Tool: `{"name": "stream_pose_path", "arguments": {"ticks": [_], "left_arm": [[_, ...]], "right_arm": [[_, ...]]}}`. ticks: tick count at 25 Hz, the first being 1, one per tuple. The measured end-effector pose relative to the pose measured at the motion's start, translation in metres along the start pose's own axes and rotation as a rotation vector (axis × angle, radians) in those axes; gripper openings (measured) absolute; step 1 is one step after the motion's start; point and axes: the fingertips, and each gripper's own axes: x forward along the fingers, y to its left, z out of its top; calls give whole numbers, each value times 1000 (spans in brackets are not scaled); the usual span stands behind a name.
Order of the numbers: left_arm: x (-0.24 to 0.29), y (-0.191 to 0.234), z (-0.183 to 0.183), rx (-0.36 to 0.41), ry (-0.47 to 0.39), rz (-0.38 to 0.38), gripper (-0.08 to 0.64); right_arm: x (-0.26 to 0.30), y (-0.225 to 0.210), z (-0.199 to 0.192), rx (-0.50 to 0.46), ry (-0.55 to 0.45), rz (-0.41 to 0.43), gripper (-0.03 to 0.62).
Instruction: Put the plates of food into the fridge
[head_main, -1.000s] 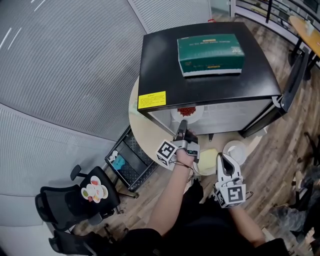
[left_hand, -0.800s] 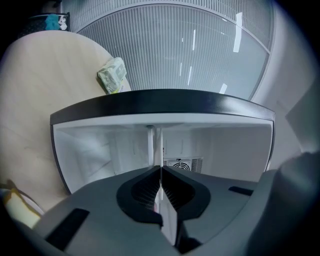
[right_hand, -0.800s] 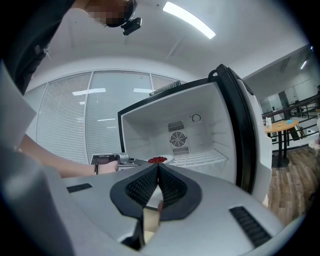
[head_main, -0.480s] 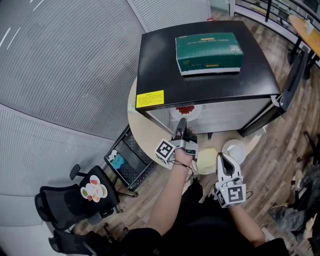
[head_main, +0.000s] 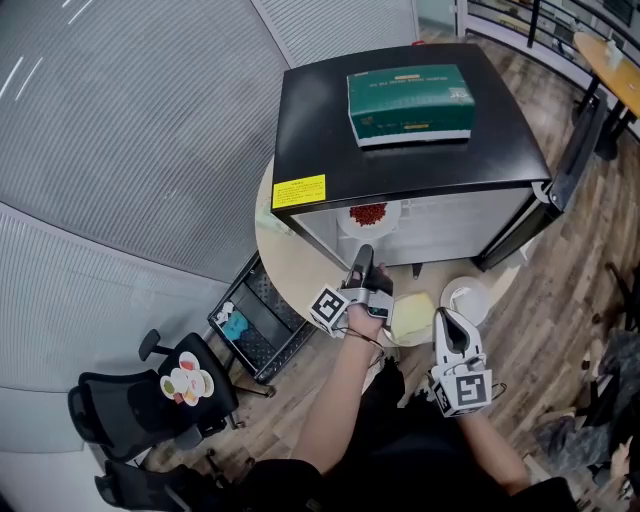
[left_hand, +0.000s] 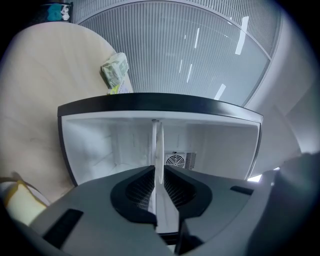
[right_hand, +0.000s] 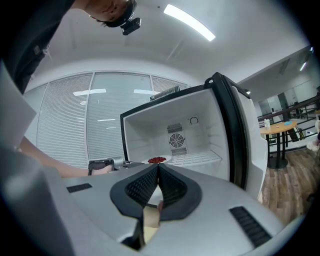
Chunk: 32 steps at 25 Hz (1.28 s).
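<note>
A white plate of red food (head_main: 368, 215) sits in the mouth of the open black fridge (head_main: 320, 110). My left gripper (head_main: 365, 250) points level at it. In the left gripper view the plate's rim (left_hand: 158, 145) stands edge-on between the jaws of the left gripper (left_hand: 157, 167). These jaws have just been opening and now stand slightly apart around the rim. My right gripper (head_main: 447, 318) waits lower right, shut (right_hand: 158, 166), beside a yellow food item (head_main: 412, 315) and a white plate (head_main: 470, 298). The red food (right_hand: 157, 160) also shows in the right gripper view.
A green box (head_main: 410, 100) lies on the fridge top. The fridge door (head_main: 560, 160) hangs open at the right. The fridge stands on a round pale table (head_main: 285, 250) with a wrapped packet (left_hand: 115, 70). A wire cart (head_main: 255, 320) and black chair (head_main: 150, 400) stand lower left.
The head view has shifted a little. Both grippers and the plate of red food stay about where they were.
</note>
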Motion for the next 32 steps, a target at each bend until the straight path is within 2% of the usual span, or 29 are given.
{"name": "stream_pose_path", "arguments": {"ticks": [2,4,7,8,11,14,16,19,21,25,28,32], "left_arm": [[-11,-4,-8,38,22,-4,41],[-25,-17,-25,143,81,-19,41],[-59,-25,-46,482,186,41,39],[-71,-29,-53,573,204,46,37],[-103,-44,-77,779,252,35,7],[-137,-53,-103,987,294,46,6],[-161,-59,-117,1141,295,76,6],[-197,-69,-133,1308,280,120,6],[-216,-78,-138,1378,242,135,5],[-246,-73,-139,1429,187,167,5],[-261,-60,-142,1409,212,167,6],[-257,-64,-131,1360,212,131,5]], "right_arm": [[-7,-1,-1,-10,1,-4,6],[-14,0,1,-14,-4,-7,6],[-27,1,7,-23,-21,-6,6],[-32,1,9,-26,-27,-5,6],[-48,1,14,-30,-47,-2,6],[-68,4,17,-24,-61,5,6],[-80,5,16,-5,-63,9,6],[-95,10,15,6,-57,26,6],[-102,12,11,13,-44,33,6],[-110,22,-1,13,-24,42,6],[-117,36,-6,-6,-20,53,6],[-115,43,-9,-11,-1,29,6]]}}
